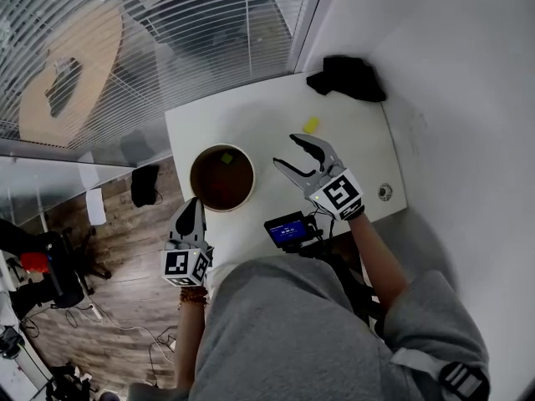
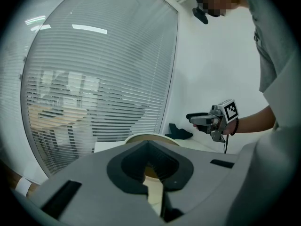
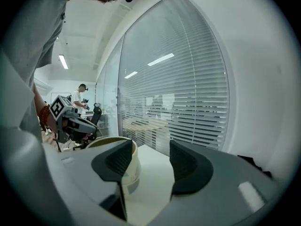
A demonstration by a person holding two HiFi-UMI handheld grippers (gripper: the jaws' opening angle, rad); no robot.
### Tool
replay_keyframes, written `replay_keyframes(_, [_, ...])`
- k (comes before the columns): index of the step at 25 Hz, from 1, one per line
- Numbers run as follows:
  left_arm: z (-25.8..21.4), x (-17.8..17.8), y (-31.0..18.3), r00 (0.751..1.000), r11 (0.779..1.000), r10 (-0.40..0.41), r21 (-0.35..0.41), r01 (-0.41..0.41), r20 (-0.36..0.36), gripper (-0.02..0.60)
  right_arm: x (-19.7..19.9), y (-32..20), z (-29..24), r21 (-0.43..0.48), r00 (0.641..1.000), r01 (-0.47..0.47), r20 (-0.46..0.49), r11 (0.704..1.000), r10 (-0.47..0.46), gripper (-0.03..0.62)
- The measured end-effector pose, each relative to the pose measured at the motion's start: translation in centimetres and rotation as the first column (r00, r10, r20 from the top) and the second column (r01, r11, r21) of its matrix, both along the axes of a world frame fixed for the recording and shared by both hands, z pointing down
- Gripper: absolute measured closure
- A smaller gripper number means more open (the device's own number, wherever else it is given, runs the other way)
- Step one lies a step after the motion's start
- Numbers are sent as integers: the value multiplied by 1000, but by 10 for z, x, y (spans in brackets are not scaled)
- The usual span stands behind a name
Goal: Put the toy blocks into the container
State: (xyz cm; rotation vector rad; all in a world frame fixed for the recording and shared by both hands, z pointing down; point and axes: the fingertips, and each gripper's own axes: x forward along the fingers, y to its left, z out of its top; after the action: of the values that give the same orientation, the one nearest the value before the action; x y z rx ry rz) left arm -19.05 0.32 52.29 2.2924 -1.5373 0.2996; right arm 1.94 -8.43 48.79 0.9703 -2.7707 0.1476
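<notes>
A round container with a cream rim and brown inside stands at the table's near left. A small yellow-green block lies inside it. A yellow block lies on the white table farther back. My right gripper hovers just right of the container, jaws open and empty; in the right gripper view the container shows past its left jaw. My left gripper is shut at the container's near edge, off the table's front; the left gripper view shows the rim beyond it.
A black cloth lies at the table's far right corner. A small device with a blue screen hangs at the front edge near the person's body. A round fitting sits at the table's right side. Glass with blinds and white walls enclose the table.
</notes>
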Motion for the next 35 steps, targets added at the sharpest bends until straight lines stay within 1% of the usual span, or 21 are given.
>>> replay_keyframes(3, [-1,1,-1,1000,1000,3,0,-3,-1,574,19,-8,8,6,998,-41,-44,999,41,335])
replay_keyframes(7, [-1,2,-1,1000,1000,6,0,-6,0,574,37,-17,21,12,992,-68,-103,998,69,335])
replay_keyframes(14, [2,2,0,1000,1000,4,-6,-4,6,574,64,-31,53,8,971,-82,-223,997,82,333])
replay_keyframes(16, [1,0,0,1000,1000,2,-6,-2,6,574,69,-36,65,-2,963,-79,-260,997,76,321])
replay_keyframes(20, [0,-2,-1,1000,1000,-2,-8,2,7,574,81,-44,90,-39,941,-73,-333,997,56,318])
replay_keyframes(26, [-1,-3,0,1000,1000,-2,-11,2,12,574,96,-56,128,-117,915,-83,-402,990,29,291])
replay_keyframes(30, [2,0,2,1000,1000,3,-18,-3,14,574,113,-69,158,-189,898,-121,-440,974,26,278])
replay_keyframes(35, [1,1,2,1000,1000,6,-21,-5,19,574,120,-80,184,-257,886,-112,-463,960,-21,259])
